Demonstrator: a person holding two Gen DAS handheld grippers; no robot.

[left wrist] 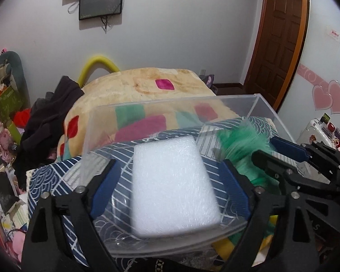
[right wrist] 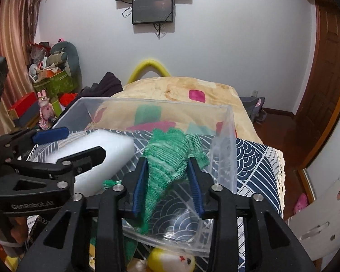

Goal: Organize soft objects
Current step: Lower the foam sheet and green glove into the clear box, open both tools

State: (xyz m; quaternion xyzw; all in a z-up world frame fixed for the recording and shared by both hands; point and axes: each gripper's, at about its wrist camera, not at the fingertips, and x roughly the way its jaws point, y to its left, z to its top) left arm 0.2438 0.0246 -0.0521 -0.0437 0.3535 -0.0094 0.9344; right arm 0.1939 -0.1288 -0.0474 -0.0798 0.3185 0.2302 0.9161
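Clear plastic bin (left wrist: 256,99) sits on a navy wave-patterned cloth (right wrist: 256,158); its open top faces up, far wall and right wall rise well above the contents. Both grippers reach in over the near rim, side by side — little spare room between them.

Left gripper (left wrist: 170,176): blue-padded fingers spread wide, one either side of the white foam block (left wrist: 174,185). Gaps show between pads and block on both flanks, so nothing is gripped. Block lies flat on the bin floor, left half; rectangular, rounded corners, fine bubbly texture, slightly blurred.

Right gripper (right wrist: 167,181): fingers closed in on the green mesh cloth (right wrist: 170,158), pinching it at mid-length. Cloth bunches above the fingertips toward the bin's right wall and trails down over the near rim. Open-knit net, pale streaks, crumpled.

Below the bin's near edge: a yellow-and-white plush toy (right wrist: 170,260), partly hidden. Beyond the bin, a patterned blanket (left wrist: 147,86) on the bed.
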